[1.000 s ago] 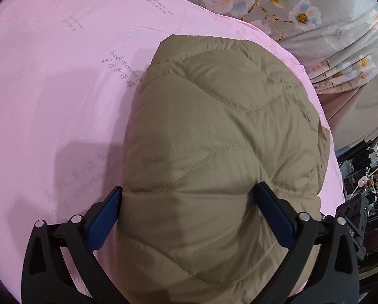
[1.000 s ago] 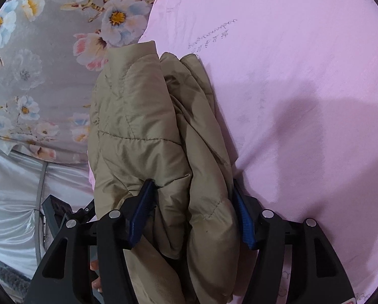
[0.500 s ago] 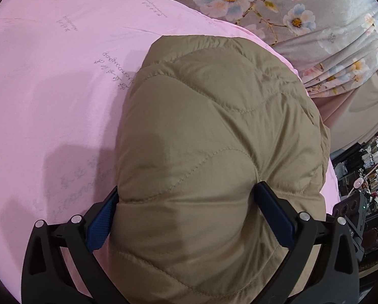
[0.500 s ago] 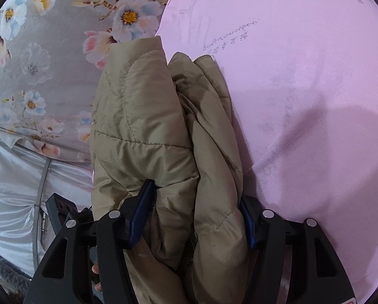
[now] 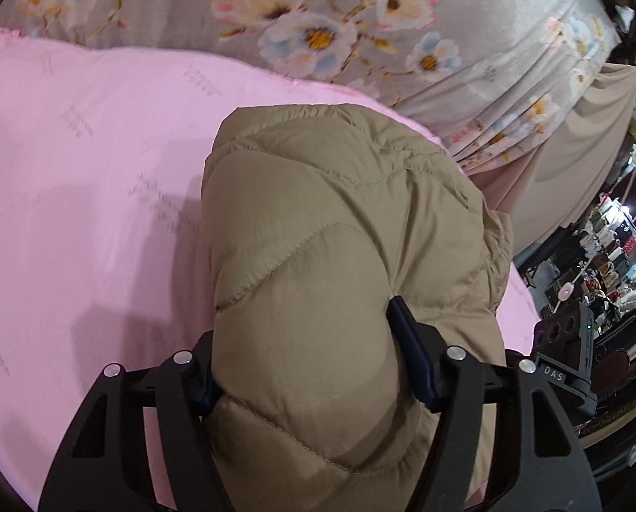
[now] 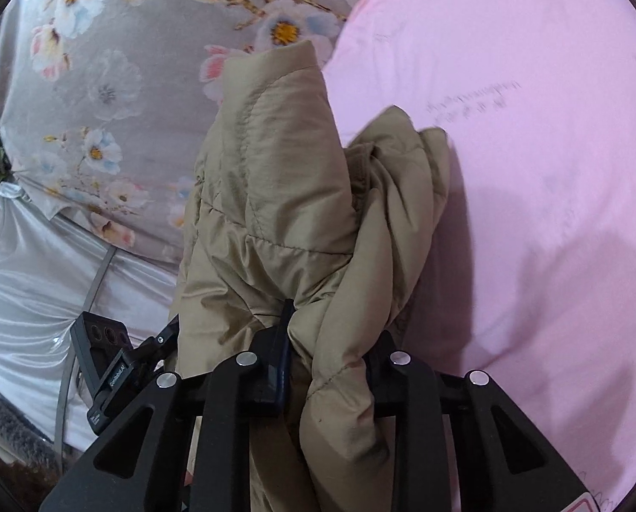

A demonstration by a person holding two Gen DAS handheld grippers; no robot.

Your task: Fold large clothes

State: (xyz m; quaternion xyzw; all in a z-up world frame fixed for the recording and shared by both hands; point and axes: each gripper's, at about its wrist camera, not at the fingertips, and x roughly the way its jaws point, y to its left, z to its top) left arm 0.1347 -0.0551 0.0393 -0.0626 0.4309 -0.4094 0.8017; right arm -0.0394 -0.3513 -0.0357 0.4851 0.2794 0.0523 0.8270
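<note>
A pink sheet (image 5: 83, 196) covers the surface; a grey flowered cloth (image 5: 360, 38) lies along its far edge, and cluttered shelves (image 5: 616, 256) fill the right edge of the left view. The tan quilted jacket (image 5: 330, 256) — bunched in folds — runs lengthwise from the bottom centre toward the top of each frame. The left tongs (image 5: 305, 358) clamp a thick puffed fold between both fingers. The right tongs (image 6: 330, 341) pinch a narrower gathered bundle of the jacket (image 6: 275, 196), which hangs over the sheet (image 6: 531, 170).
</note>
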